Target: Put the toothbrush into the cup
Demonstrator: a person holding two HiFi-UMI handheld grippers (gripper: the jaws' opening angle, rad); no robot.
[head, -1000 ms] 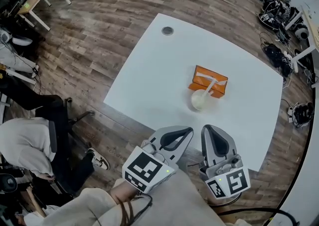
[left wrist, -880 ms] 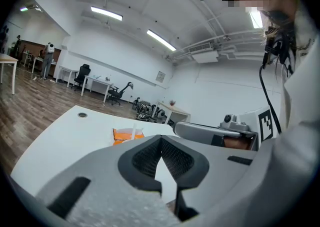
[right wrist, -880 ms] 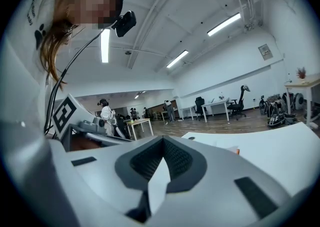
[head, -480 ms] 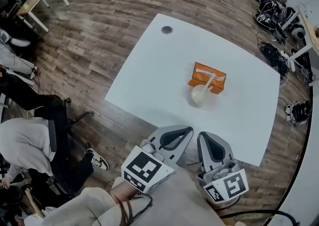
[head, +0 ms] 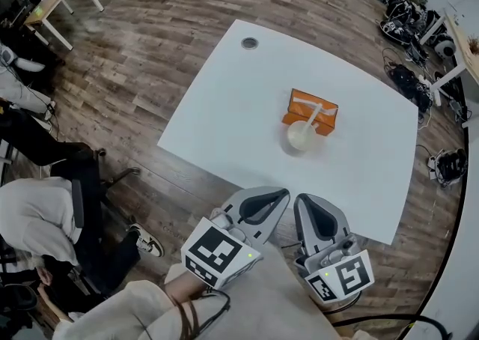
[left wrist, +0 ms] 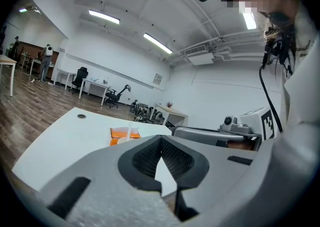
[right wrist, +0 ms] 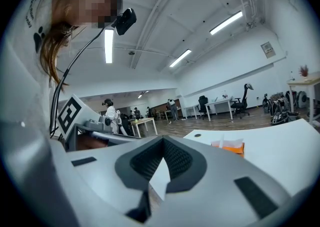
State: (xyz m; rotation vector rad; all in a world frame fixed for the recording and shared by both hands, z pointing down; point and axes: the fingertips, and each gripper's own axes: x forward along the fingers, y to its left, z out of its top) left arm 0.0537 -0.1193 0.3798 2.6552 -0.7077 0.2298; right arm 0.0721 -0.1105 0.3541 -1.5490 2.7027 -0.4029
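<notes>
Fingers (left wrist: pixel 142 161) of the left gripper (head: pixel 278 200) and right gripper (head: pixel 310 204) are pressed together on nothing, short of the bench (head: pixel 224 106), where the toothbrush (head: pixel 313 117) already leans in the cup (head: pixel 299 138), so the task looks done.

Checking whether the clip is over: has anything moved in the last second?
Only the right hand-held gripper drew slightly back toward the person. The left hand-held gripper stayed, both shut and empty. The toothbrush still stands in the cup by the orange box.
</notes>
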